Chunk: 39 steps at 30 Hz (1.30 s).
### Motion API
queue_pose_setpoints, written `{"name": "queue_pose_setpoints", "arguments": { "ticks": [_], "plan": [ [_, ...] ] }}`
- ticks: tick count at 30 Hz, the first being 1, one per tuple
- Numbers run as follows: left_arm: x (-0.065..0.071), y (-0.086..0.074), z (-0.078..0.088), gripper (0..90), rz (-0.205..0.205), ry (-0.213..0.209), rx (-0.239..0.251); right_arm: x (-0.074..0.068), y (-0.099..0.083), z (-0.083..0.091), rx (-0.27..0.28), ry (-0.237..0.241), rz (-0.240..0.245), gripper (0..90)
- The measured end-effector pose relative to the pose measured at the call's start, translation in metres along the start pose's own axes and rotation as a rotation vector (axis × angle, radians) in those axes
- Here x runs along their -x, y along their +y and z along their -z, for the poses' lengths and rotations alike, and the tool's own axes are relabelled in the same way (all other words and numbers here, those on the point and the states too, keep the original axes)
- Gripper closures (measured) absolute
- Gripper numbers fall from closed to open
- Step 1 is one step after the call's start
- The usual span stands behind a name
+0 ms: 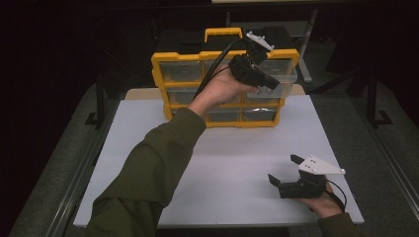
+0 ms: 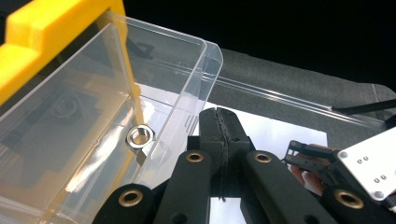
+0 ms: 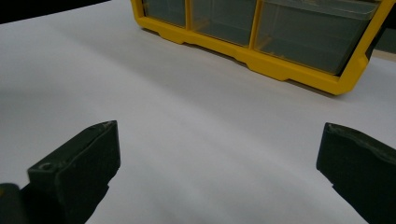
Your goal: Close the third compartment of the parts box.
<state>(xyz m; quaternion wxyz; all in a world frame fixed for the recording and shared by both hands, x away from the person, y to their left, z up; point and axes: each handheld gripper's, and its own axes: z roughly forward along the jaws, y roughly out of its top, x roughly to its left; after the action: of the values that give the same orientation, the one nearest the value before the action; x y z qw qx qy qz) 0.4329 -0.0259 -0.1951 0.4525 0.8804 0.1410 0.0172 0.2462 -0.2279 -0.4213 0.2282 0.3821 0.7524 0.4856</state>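
table (image 1: 232, 163): one white top, biggest thing here, pretty much bare in the middle
organizer (image 1: 170, 59): one yellow cabinet standing upright at the far edge of the table, I count around nine clear drawers in three rows, though the arm covers a few so don't quote me
drawer (image 2: 84, 116): one see-through drawer at the top right pulled out of the frame; in the left gripper view its front corner sits just beside the jaw tips
left arm (image 1: 148, 168): olive sleeve stretched up and forward across the table, wrist raised to the top row
left gripper (image 1: 271, 82): one, jaws pressed tight together with nothing between them, tips pointing right along the pulled-out drawer's front
right gripper (image 1: 282, 171): one, parked low near the table's front right corner, hand under it, jaws spread wide and empty, pointing left
nut (image 2: 140, 136): one shiny hex nut lying on the floor of the open drawer, near its front wall
hard to see: what's in the other drawers (just murky through the plastic), and the room behind is all dark
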Motion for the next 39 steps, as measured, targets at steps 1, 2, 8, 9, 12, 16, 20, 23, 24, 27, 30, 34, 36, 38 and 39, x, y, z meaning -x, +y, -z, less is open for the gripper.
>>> {"name": "queue_pose_setpoints", "arguments": {
  "ticks": [1,2,8,9,12,16,20,23,24,27,30,34,36,38,39],
  "plan": [
    [-0.001,0.0,0.0,90.0,0.001,0.001,0.001,0.0,0.0,0.0,0.001,0.0,-0.001,0.0],
    [-0.001,0.0,0.0,90.0,-0.002,0.004,0.002,0.0,0.0,0.0,0.002,0.0,0.0,0.0],
    [-0.006,0.002,-0.003,90.0,0.015,0.016,0.013,-0.001,0.0,0.0,0.001,0.0,0.002,0.0],
    [-0.007,0.002,-0.003,90.0,0.02,0.015,0.014,-0.001,0.0,0.0,0.0,0.0,0.001,0.0],
    [-0.012,0.003,-0.003,90.0,0.024,0.021,0.018,-0.001,0.0,-0.001,-0.002,0.003,0.002,0.0],
    [-0.017,0.004,-0.003,90.0,0.036,0.033,0.011,0.0,0.0,0.0,0.0,0.001,0.001,0.0],
    [-0.024,0.004,-0.002,90.0,0.049,0.047,0.021,0.0,0.0,0.0,-0.001,0.001,-0.003,0.0],
    [-0.028,0.005,-0.004,90.0,0.053,0.061,0.023,-0.001,0.0,0.0,0.006,0.004,-0.001,0.0],
    [-0.029,0.005,-0.004,90.0,0.055,0.063,0.025,-0.001,0.0,0.0,0.001,0.005,-0.007,0.0],
    [-0.032,0.006,-0.004,90.0,0.06,0.065,0.027,-0.002,0.0,0.0,0.003,0.004,0.0,0.0],
    [-0.037,0.006,-0.006,90.0,0.076,0.076,0.031,0.0,0.0,0.0,0.001,0.004,-0.003,0.0],
    [-0.043,0.005,-0.005,90.0,0.096,0.087,0.041,0.0,0.0,0.001,0.007,0.001,-0.009,0.0],
    [-0.045,0.005,-0.005,90.0,0.101,0.092,0.044,0.0,0.0,0.001,0.007,0.002,-0.01,0.0],
    [-0.045,0.005,-0.005,90.0,0.102,0.093,0.044,0.0,0.0,0.001,0.004,0.003,-0.005,0.0],
    [-0.046,0.005,-0.006,90.0,0.103,0.096,0.047,0.0,0.0,0.001,0.006,0.0,-0.006,0.0]
  ]
}}
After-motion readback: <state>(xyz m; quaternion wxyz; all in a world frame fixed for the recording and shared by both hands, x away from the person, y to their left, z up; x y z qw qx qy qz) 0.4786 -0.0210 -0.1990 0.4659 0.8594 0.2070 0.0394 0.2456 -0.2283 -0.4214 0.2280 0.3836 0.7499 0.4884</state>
